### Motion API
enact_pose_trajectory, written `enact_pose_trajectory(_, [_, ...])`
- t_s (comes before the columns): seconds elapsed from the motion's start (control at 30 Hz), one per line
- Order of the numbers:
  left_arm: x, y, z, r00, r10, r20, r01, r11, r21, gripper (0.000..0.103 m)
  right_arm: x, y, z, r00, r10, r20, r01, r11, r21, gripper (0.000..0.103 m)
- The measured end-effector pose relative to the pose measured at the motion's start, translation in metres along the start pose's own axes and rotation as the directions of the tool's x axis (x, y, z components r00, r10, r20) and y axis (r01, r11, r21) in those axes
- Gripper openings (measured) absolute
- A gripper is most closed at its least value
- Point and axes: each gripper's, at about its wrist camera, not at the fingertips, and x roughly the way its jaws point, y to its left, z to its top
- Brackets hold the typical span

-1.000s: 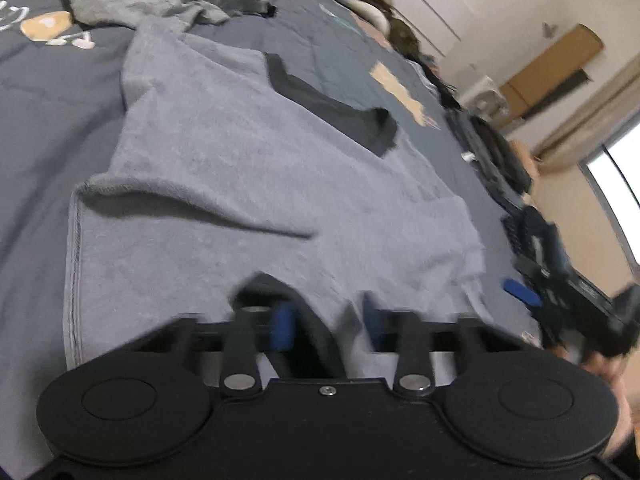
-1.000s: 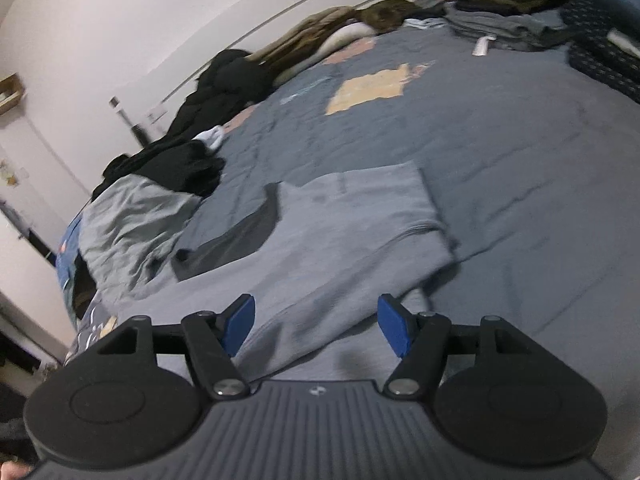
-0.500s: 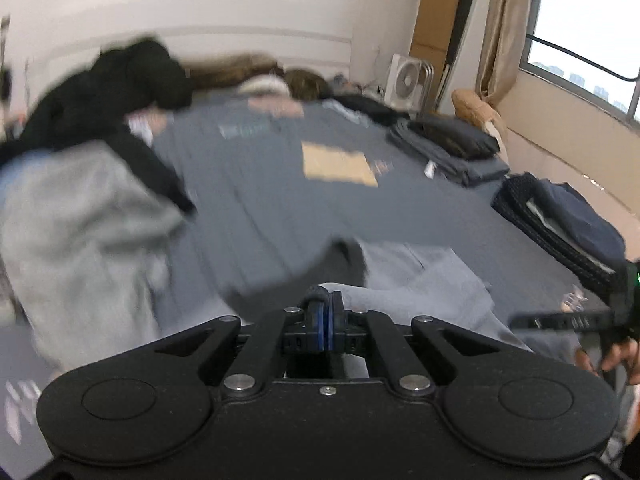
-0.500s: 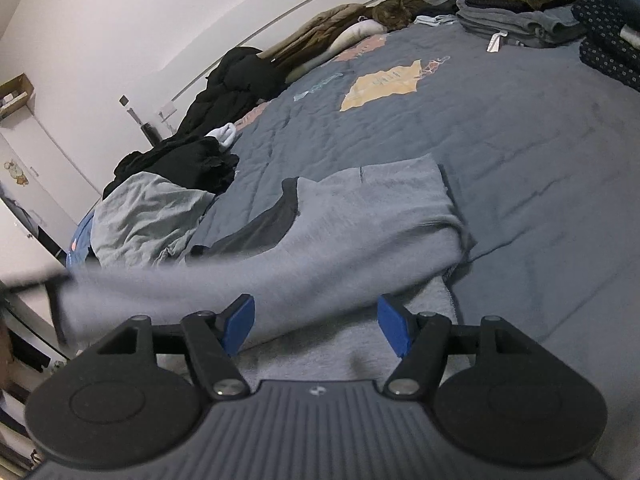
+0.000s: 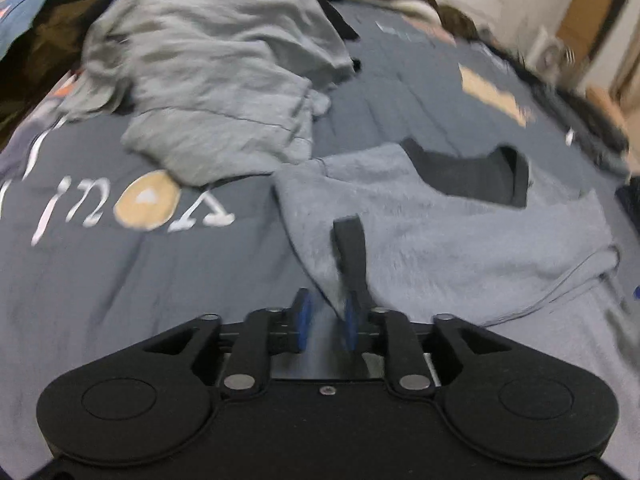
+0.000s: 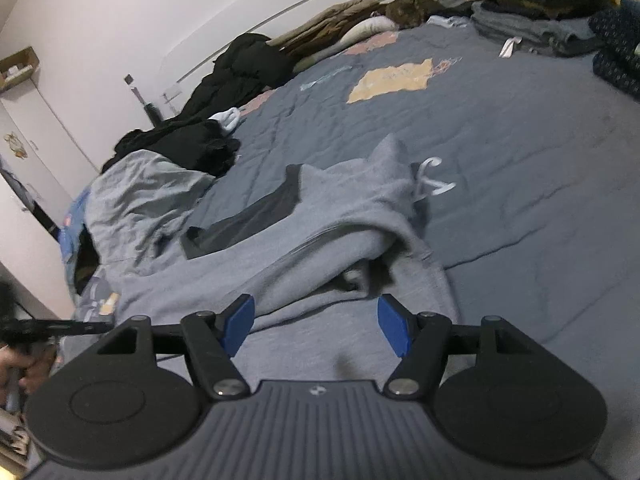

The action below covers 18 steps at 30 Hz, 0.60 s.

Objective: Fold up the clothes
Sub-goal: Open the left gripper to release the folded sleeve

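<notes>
A grey fleece sweatshirt [image 5: 440, 240] with a dark collar [image 5: 468, 176] lies on the bed. One part is folded over its body, and the fold is bunched up in the right wrist view [image 6: 340, 220]. My left gripper [image 5: 325, 322] is at the sweatshirt's near left corner and its jaws are opening. A tapering tip of grey cloth with a black cuff [image 5: 350, 240] still lies between the pads, which no longer pinch it. My right gripper [image 6: 316, 326] hovers open over the near part of the sweatshirt, with nothing between its fingers.
A crumpled light grey garment [image 5: 216, 72] lies just beyond the sweatshirt on the left, with black clothes [image 6: 192, 144] behind it. Folded stacks [image 6: 540, 20] sit at the far right of the blue-grey bedspread [image 6: 520, 140]. A hand [image 6: 24, 364] shows at the left edge.
The left gripper was shut on the cloth and swung it across the sweatshirt. It is now low at the near corner with its jaws parted. The right gripper has stayed put and open.
</notes>
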Motion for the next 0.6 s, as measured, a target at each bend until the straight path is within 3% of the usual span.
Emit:
enact_pose_trajectory(0.1, [-0.027,-0.009,-0.009,0.997,-0.037,0.068,0.038,0.999,-0.016,0.03,-0.003,-0.01,0.003,0.997,-0.077,0.029,0.078,0.996,-0.034,0.067])
enact_pose_trajectory(0.23, [-0.052,-0.051,-0.034,0.979,-0.152,0.133,0.158,0.987,-0.039,0.034,-0.009,-0.021,0.009,0.971,-0.204,0.124,0.22,0.965,-0.141,0.067])
enact_pose_trajectory(0.3, [-0.061,-0.069,-0.053,0.957,-0.221,0.185,0.244,0.964,-0.109,0.037,-0.009,-0.024,0.009,0.956,-0.237,0.173,0.273,0.935,-0.225,0.067])
enact_pose_trajectory(0.37, [-0.068,-0.085,-0.076,0.922,-0.297,0.247,0.346,0.92,-0.186,0.045,-0.004,-0.025,0.009,0.948,-0.256,0.19,0.307,0.894,-0.325,0.067])
enact_pose_trajectory(0.43, [-0.063,-0.098,-0.094,0.888,-0.362,0.282,0.431,0.87,-0.239,0.046,0.003,-0.025,0.011,0.95,-0.25,0.186,0.305,0.866,-0.397,0.066])
enact_pose_trajectory(0.47, [-0.059,-0.102,-0.098,0.879,-0.385,0.28,0.453,0.858,-0.243,0.046,0.006,-0.024,0.012,0.957,-0.231,0.178,0.286,0.86,-0.423,0.066])
enact_pose_trajectory(0.53, [-0.05,-0.113,-0.096,0.874,-0.426,0.236,0.473,0.857,-0.205,0.046,0.014,-0.019,0.016,0.971,-0.19,0.148,0.239,0.838,-0.491,0.065])
enact_pose_trajectory(0.6, [-0.044,-0.121,-0.091,0.878,-0.42,0.23,0.459,0.875,-0.152,0.046,0.021,-0.011,0.02,0.979,-0.159,0.13,0.205,0.802,-0.561,0.065])
